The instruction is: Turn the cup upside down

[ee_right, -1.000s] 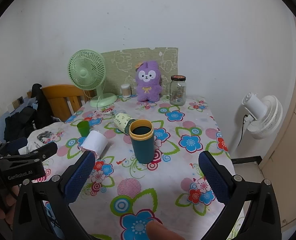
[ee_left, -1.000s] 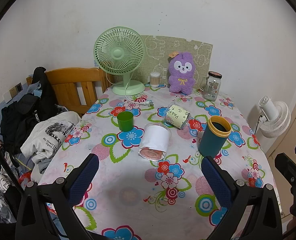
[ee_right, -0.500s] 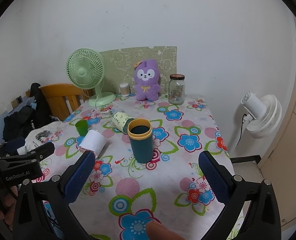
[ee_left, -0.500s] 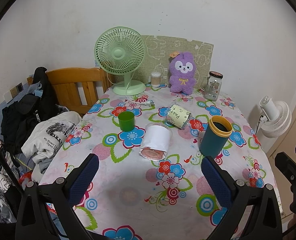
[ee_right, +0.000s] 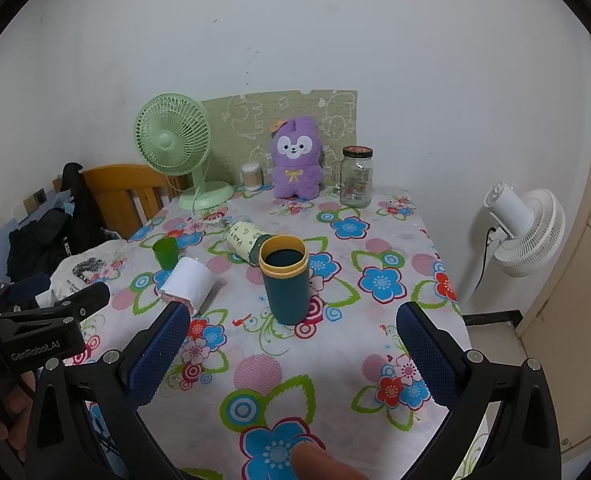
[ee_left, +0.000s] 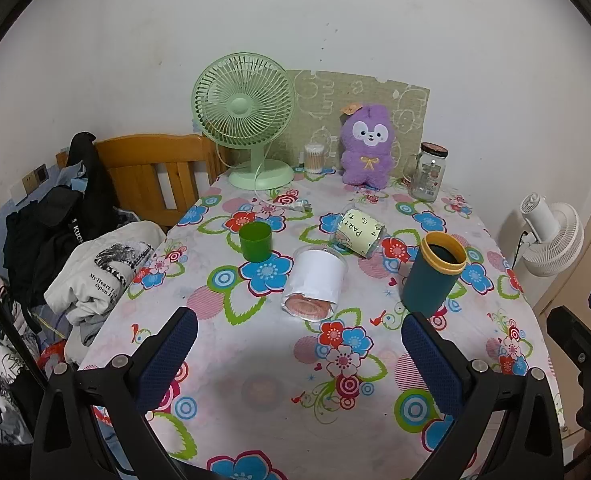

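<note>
A teal cup with a yellow rim stands upright, mouth up, on the flowered tablecloth; it also shows in the right wrist view. My left gripper is open and empty, above the near part of the table, short of the cups. My right gripper is open and empty, with the teal cup ahead of it between the lines of its fingers.
A small green cup stands upright. A white cup and a labelled jar lie on their sides. At the back stand a green fan, a purple plush and a glass jar. A white fan stands right of the table.
Both views have shifted very slightly; the right gripper has edged a little closer to the teal cup. Nothing on the table has moved.
</note>
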`<state>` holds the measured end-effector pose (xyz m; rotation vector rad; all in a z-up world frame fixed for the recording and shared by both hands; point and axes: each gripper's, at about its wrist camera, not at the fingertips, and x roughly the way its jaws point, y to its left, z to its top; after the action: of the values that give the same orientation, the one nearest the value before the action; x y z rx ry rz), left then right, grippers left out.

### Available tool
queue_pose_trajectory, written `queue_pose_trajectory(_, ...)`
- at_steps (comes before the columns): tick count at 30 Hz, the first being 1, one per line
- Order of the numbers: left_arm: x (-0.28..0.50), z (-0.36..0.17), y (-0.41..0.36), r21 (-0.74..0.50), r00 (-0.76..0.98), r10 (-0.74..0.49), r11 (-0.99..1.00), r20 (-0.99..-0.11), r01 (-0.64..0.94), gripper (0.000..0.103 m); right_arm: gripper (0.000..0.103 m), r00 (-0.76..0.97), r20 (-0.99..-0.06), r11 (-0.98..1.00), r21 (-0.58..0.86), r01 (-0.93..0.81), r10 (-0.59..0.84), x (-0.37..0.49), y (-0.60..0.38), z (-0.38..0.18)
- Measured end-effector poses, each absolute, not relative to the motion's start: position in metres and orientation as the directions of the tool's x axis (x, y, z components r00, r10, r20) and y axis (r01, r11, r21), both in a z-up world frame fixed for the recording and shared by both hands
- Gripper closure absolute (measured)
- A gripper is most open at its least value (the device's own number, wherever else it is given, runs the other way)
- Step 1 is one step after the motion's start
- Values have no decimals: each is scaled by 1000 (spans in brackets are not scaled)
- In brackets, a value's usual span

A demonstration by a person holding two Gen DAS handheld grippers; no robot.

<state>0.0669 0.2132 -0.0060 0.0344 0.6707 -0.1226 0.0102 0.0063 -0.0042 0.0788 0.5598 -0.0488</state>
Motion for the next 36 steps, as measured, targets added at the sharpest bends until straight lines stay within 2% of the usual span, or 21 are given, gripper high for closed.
queue_pose_trajectory(16,86,-16,219,-10,759,-89,994,-645,108,0,0,829,-558,997,67,27,15,35,11,-7)
queue_pose_trajectory(23,127,-28,222,-18,726,-83,995,-682,97,0,0,809,-587,997,-24,-71,43,89,28,-1)
queue_pose_trajectory(28,158,-37,222,-29,702,-87,995,-707,94,0,0,754,-651,980,-82,-180,84,151,36,-9)
queue_pose_trajectory(36,209,-60,211,-18,648,-77,995,-758,99,0,0,577,-801,951,-37,-308,156,248,42,-41)
